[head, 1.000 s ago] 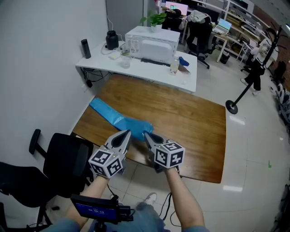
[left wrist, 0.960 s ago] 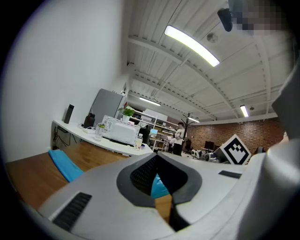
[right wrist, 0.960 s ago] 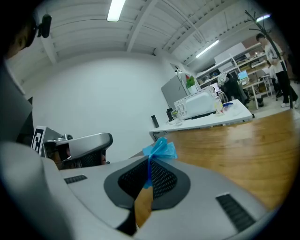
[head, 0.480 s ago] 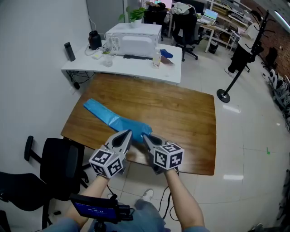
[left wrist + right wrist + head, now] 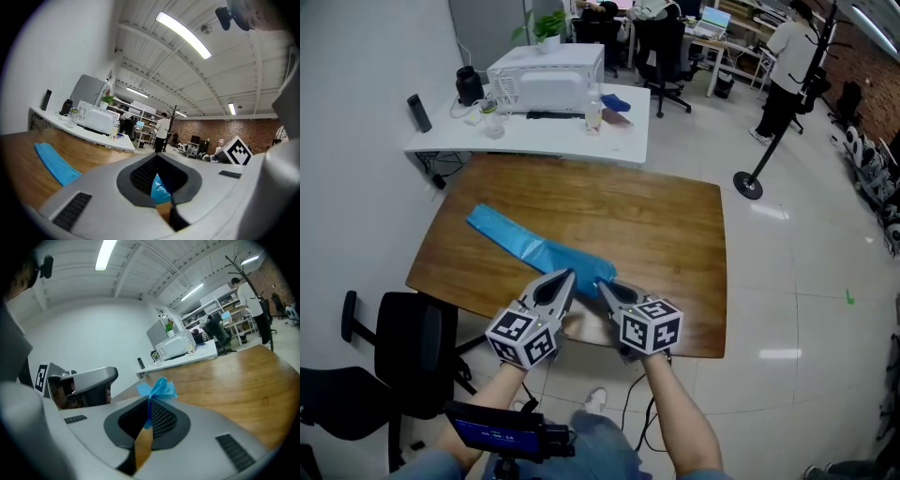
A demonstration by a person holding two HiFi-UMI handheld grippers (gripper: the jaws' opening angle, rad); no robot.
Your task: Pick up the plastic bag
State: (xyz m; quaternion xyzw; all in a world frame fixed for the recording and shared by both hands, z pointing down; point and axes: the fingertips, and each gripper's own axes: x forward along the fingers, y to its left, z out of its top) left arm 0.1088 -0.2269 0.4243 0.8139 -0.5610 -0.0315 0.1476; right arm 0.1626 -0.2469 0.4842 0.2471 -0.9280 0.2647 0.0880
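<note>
My left hand-held gripper and right hand-held gripper, both clamped on the plastic bag, drag it along the table, still unlifted

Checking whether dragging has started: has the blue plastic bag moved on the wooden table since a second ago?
Yes. The blue plastic bag has slid rightward: its far end, earlier at the brown wooden table's left edge, now lies inside it.
</note>
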